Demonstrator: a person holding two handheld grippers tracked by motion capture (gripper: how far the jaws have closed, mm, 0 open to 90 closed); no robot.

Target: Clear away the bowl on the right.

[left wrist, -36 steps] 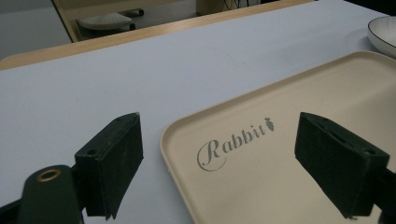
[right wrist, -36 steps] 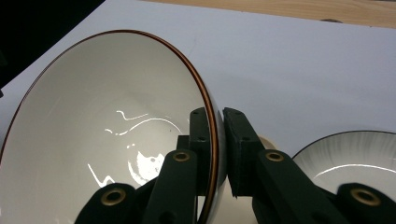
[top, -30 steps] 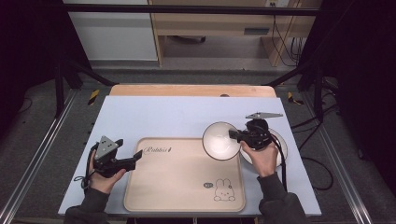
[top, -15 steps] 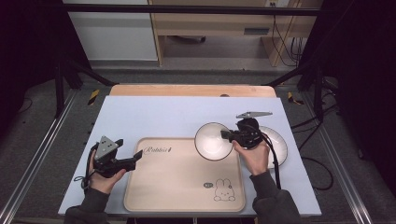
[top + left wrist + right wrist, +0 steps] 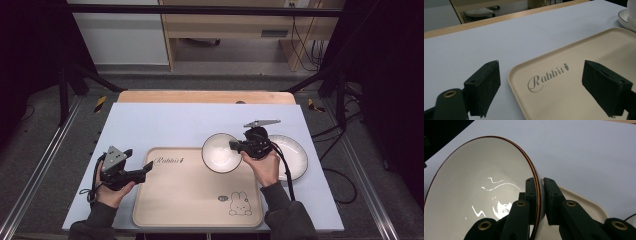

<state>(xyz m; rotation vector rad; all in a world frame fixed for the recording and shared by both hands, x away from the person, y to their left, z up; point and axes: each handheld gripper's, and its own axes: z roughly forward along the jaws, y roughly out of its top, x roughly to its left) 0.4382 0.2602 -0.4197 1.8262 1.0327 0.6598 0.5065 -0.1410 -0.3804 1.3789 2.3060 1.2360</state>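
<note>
— Your right hand-held gripper is clamping the white bowl by its rim, and you're carrying it off the plate toward the rabbit tray.

— It's hanging over the tray's far right corner. Your left hand-held gripper is waiting wide open, empty, on the tabletop.

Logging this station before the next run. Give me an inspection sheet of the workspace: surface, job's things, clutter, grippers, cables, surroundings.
Surface: pale blue mat over a wooden table.
Job's things: beige tray printed "Rabbit" with a bunny drawing; white bowl held tilted over the tray's far right corner; white plate on the mat right of the tray.
Clutter: nothing seen on the mat.
Grippers: left gripper open, at the tray's left edge; right gripper shut on the bowl's rim.
Cables: one trails from the right gripper across the plate; more hang at the far right.
Surroundings: grey floor, black frame posts, wooden furniture behind.
</note>
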